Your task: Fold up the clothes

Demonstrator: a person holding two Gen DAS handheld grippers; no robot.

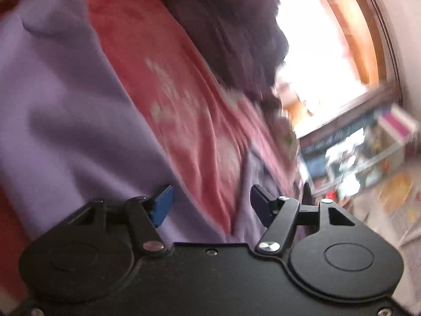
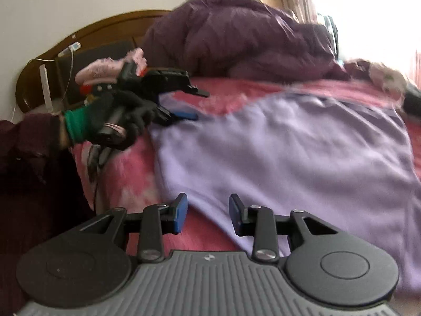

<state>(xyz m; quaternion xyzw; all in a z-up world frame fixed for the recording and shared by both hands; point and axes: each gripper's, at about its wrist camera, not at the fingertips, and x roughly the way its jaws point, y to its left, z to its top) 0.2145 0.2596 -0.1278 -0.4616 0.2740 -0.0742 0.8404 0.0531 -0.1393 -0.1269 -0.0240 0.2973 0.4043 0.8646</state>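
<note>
Apparently one lilac garment (image 2: 289, 158) on one pink bedspread (image 2: 126, 173); both grippers' fingers (image 1: 163, 205) wide, empty.

No text, label, brand or number can be read in either view. The colourful boxes and packages on the shelf (image 1: 352, 155) at the far right of the left wrist view carry printing, but it is too blurred to read. The pale print on the pink-red bedspread (image 1: 171, 97) is likewise only a smear.

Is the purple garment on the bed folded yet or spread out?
Spread out: the purple garment lies mostly flat across the pink bedcover, with no fold visible.
</note>
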